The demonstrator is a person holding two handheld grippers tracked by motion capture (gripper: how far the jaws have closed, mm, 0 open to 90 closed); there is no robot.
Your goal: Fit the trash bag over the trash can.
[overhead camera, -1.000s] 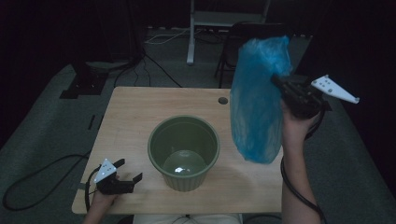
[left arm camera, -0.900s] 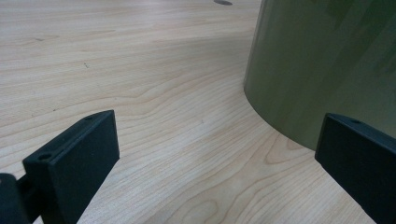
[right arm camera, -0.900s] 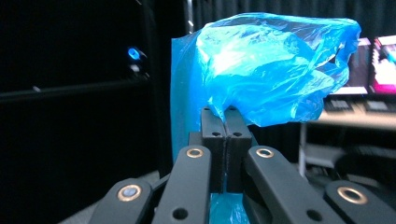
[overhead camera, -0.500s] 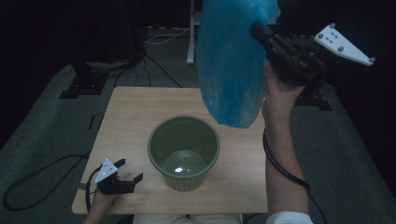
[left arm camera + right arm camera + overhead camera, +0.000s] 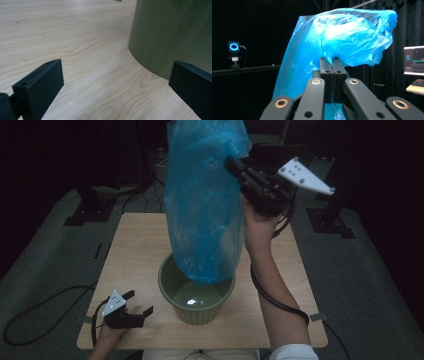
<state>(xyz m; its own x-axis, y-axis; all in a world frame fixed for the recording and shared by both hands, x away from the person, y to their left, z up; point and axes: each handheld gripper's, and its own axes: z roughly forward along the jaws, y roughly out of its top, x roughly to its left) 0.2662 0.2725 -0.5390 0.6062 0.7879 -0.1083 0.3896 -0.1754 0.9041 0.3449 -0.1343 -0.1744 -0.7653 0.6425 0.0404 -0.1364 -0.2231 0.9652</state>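
Note:
A translucent blue plastic bag (image 5: 205,205) hangs high over the table, its lower end dangling just above the mouth of the green bin (image 5: 197,296). My right gripper (image 5: 234,166) is raised and shut on the bag's upper edge; in the right gripper view the plastic (image 5: 342,40) billows above the closed jaws of that gripper (image 5: 333,65). My left gripper (image 5: 138,303) rests open on the table's near left corner, to the left of the bin. In the left gripper view the bin's green wall (image 5: 172,37) stands beyond the right jaw, with bare wood between the jaws.
The wooden table (image 5: 135,250) has free surface left of and behind the bin. A black cable (image 5: 272,295) trails from the right gripper along the forearm. Dark stands and cables sit on the floor beyond the table. A monitor (image 5: 414,60) glows at right.
My right gripper has carried the bag further left and over the bin, so its lower end now hangs above the bin's mouth. The left gripper has not moved.

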